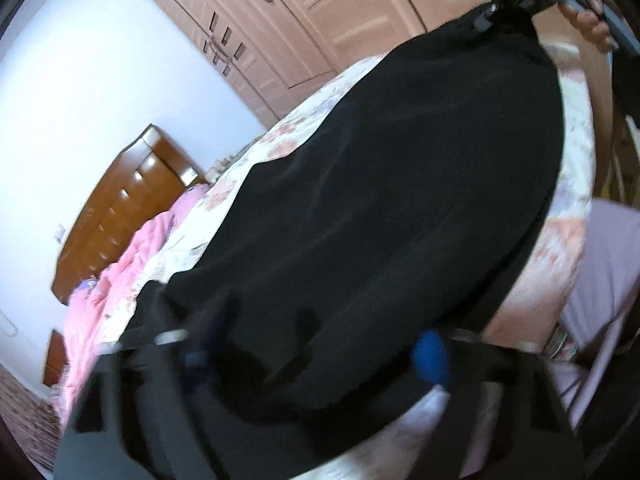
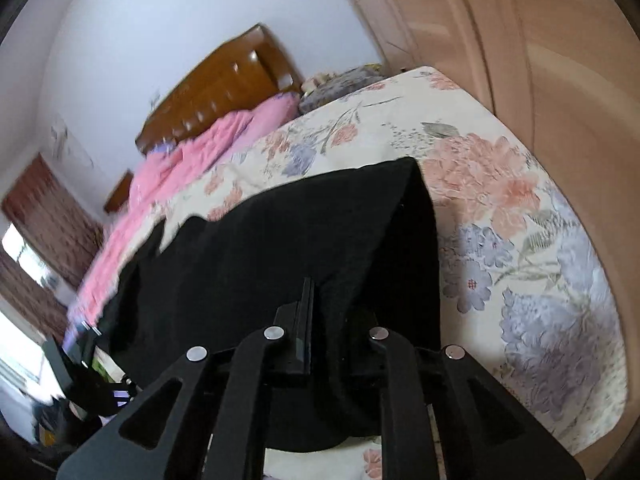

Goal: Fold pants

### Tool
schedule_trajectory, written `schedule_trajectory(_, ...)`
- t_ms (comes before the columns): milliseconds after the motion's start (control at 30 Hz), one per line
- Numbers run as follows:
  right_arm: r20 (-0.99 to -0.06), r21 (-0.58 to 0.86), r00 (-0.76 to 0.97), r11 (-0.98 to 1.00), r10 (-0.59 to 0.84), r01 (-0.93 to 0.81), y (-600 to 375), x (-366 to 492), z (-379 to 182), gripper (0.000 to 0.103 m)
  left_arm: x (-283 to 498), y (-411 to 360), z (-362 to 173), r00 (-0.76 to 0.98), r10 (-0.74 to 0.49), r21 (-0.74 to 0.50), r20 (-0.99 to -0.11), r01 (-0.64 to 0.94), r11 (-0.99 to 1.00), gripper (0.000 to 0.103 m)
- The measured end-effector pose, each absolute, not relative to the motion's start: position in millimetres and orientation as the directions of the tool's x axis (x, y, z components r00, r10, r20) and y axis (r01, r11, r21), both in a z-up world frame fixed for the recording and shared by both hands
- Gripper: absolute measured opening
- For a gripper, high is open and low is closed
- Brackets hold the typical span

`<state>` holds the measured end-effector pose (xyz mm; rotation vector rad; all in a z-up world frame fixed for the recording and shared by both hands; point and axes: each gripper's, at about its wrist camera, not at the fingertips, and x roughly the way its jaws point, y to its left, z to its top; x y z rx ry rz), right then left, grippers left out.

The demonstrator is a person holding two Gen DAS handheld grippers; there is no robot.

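The black pants [image 1: 380,184] lie spread over the floral bedspread [image 2: 520,216], filling the centre of the left wrist view and the lower centre of the right wrist view. The right gripper [image 2: 310,292] has its jaws drawn together and pinches a raised edge of the cloth; in the left wrist view the same gripper [image 1: 486,20] sits at the upper right, clamped on a pants corner, with a hand [image 1: 588,24] on its handle. The left gripper [image 1: 320,344], bottom of its own view, is blurred; pants cloth lies between its part-open jaws, but whether the pads press on it cannot be told. A pink quilt [image 2: 188,160] and wooden headboard [image 2: 224,84] occupy the upper left.
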<state>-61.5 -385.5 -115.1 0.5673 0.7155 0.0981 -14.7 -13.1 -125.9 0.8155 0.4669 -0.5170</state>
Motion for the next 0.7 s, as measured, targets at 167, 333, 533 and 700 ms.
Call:
schedule_trajectory(167, -0.656, 0.474, 0.74, 0.844, 0.147, 0.252, -399.9, -77.1, -121.8, 0.071, -16.6, 6.7, -128.6, 0.758, -0.23, 0.588, -0.611, 0.628, 0.509, 0.016)
schedule_trajectory(333, -0.574, 0.335, 0.817, 0.892, -0.061, 0.302, -374.6, -115.4, -81.3, 0.087, -26.0, 19.9, -128.5, 0.78, -0.227, 0.625, -0.583, 0.609, 0.488, 0.009)
schedule_trajectory(533, -0.567, 0.302, 0.801, 0.953, 0.19, -0.012, -279.5, -92.8, -77.8, 0.092, -35.5, 30.3, -118.7, 0.817, -0.2, 0.662, -0.541, 0.56, 0.499, 0.009)
schedule_trajectory(700, -0.724, 0.221, 0.664, 0.975, 0.185, -0.031, -233.7, -54.3, -144.0, 0.094, -38.1, 40.1, -127.7, 0.779, -0.172, 0.618, -0.603, 0.592, 0.517, 0.008)
